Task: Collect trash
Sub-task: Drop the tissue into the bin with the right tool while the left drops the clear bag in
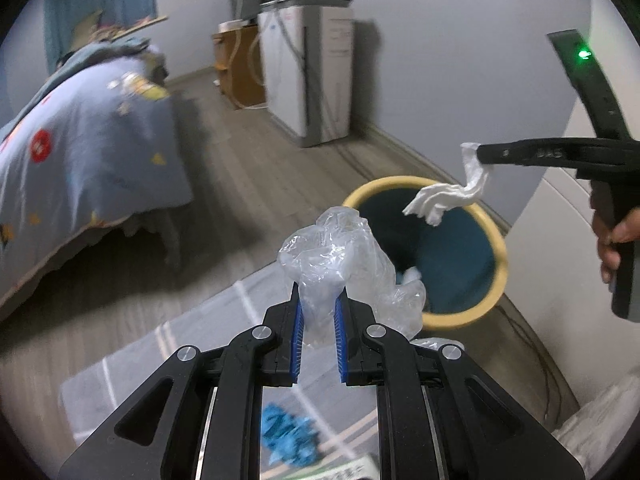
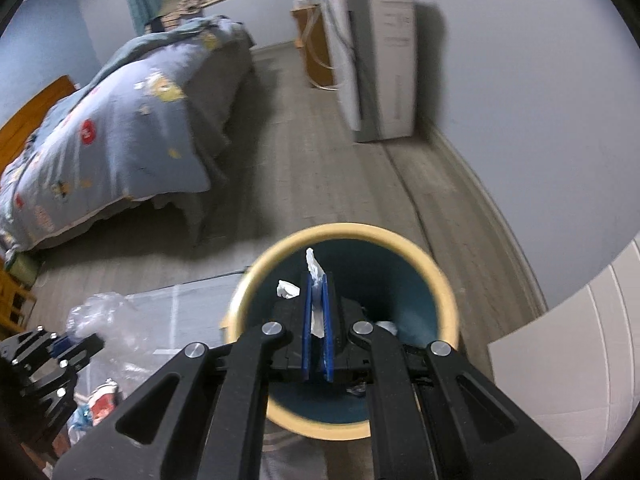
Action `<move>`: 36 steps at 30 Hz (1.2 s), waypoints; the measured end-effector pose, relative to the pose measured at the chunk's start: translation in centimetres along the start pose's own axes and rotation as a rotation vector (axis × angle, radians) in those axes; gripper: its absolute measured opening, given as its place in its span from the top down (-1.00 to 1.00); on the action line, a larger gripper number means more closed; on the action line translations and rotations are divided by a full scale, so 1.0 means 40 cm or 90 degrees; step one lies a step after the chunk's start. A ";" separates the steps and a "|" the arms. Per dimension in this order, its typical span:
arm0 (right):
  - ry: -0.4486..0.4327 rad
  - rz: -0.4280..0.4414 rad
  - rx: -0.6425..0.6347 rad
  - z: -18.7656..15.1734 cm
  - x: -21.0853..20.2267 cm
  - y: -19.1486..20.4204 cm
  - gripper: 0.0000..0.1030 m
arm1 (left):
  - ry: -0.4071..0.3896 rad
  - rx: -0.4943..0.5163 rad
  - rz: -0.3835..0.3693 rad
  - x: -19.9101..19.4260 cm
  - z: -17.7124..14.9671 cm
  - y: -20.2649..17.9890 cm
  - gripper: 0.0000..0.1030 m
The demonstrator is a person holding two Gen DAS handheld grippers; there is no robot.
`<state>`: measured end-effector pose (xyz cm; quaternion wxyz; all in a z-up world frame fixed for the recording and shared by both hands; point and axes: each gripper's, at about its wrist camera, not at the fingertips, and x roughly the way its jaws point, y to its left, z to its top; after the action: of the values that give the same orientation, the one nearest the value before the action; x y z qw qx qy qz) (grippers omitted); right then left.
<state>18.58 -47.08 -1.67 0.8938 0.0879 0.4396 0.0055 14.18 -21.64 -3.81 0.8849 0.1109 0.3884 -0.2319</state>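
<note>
- Left wrist view: left gripper jaws clamped on clear plastic bag, beside bin.
- Right gripper jaws pinch white tissue between pads, above bin.

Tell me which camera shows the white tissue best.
Left wrist view: the white tissue hangs in full from the right tongs above the bin. Right wrist view shows only an edge-on strip between the pads.
</note>
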 end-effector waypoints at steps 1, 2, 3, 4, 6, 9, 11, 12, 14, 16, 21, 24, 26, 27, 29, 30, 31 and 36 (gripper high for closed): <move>0.004 -0.005 0.008 -0.002 0.006 -0.016 0.91 | 0.001 0.007 -0.003 0.005 0.006 -0.013 0.72; 0.008 -0.011 0.012 -0.004 0.012 -0.030 0.91 | 0.002 0.014 -0.006 0.013 0.013 -0.026 0.72; 0.013 -0.022 0.014 -0.006 0.020 -0.045 0.91 | 0.003 0.021 -0.011 0.023 0.021 -0.040 0.72; 0.017 -0.029 0.017 -0.008 0.028 -0.059 0.91 | 0.006 0.025 -0.016 0.032 0.028 -0.051 0.72; 0.025 -0.036 0.027 -0.010 0.043 -0.079 0.91 | 0.010 0.030 -0.028 0.051 0.040 -0.072 0.72; 0.034 -0.039 0.035 -0.013 0.057 -0.093 0.91 | 0.013 0.044 -0.036 0.076 0.058 -0.097 0.72; 0.038 -0.043 0.035 -0.014 0.063 -0.096 0.91 | 0.018 0.052 -0.039 0.098 0.071 -0.111 0.72; 0.040 -0.048 0.033 -0.015 0.068 -0.096 0.91 | 0.022 0.054 -0.042 0.113 0.081 -0.119 0.72; 0.047 -0.050 0.038 -0.017 0.078 -0.098 0.91 | 0.033 0.051 -0.051 0.146 0.099 -0.131 0.72; 0.056 -0.052 0.041 -0.023 0.090 -0.099 0.91 | 0.042 0.052 -0.050 0.182 0.115 -0.143 0.72; 0.065 -0.056 0.026 -0.024 0.110 -0.077 0.91 | 0.066 0.037 -0.055 0.243 0.120 -0.152 0.55; 0.063 -0.055 0.019 -0.022 0.113 -0.069 0.90 | 0.058 0.030 -0.050 0.250 0.119 -0.153 0.06; 0.063 -0.056 0.012 -0.021 0.118 -0.064 0.89 | 0.039 0.032 -0.042 0.241 0.119 -0.154 -0.14; 0.062 -0.056 0.011 -0.020 0.118 -0.061 0.88 | 0.032 0.035 -0.042 0.236 0.118 -0.155 -0.15; 0.062 -0.055 0.014 -0.019 0.119 -0.062 0.88 | 0.025 0.041 -0.037 0.232 0.116 -0.155 -0.27; 0.062 -0.054 0.015 -0.018 0.119 -0.061 0.88 | 0.020 0.041 -0.032 0.225 0.113 -0.154 -0.37; 0.061 -0.055 0.014 -0.018 0.117 -0.059 0.86 | 0.017 0.040 -0.031 0.222 0.111 -0.154 -0.39; 0.047 -0.060 0.015 -0.016 0.100 -0.057 0.01 | -0.001 0.024 -0.028 0.184 0.104 -0.135 -0.55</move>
<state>20.37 -48.87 -5.58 0.8751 0.0775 0.4761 -0.0385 18.48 -30.29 -6.53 0.8774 0.1191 0.3858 -0.2589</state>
